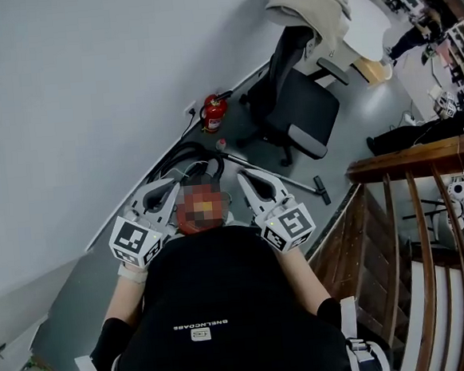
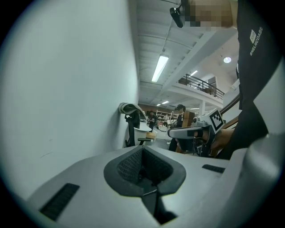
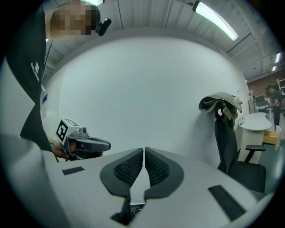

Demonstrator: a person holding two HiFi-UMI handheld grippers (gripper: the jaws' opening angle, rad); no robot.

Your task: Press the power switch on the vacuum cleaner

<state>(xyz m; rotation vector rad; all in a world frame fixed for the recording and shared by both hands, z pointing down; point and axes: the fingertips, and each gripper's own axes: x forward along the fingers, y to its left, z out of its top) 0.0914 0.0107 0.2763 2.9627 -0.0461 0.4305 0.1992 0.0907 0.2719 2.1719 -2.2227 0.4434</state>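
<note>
Both claws are hovering side by side with the vacuum point(image 1: 200, 180) lying on the floor between and just beyond their tips, partly blurred, its black hose point(image 1: 180, 155) looping further ahead. The left claw point(image 2: 142, 149) is sitting closed and gripping nothing. The right claw point(image 3: 144, 149) is showing only a thin slit between its pads and is also empty.

Bright, even light from ceiling tubes point(image 2: 159, 67); fisheye edges bend and darken.

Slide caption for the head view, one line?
Head view: left gripper and right gripper held above the vacuum cleaner; fire extinguisher and office chair beyond.
</note>
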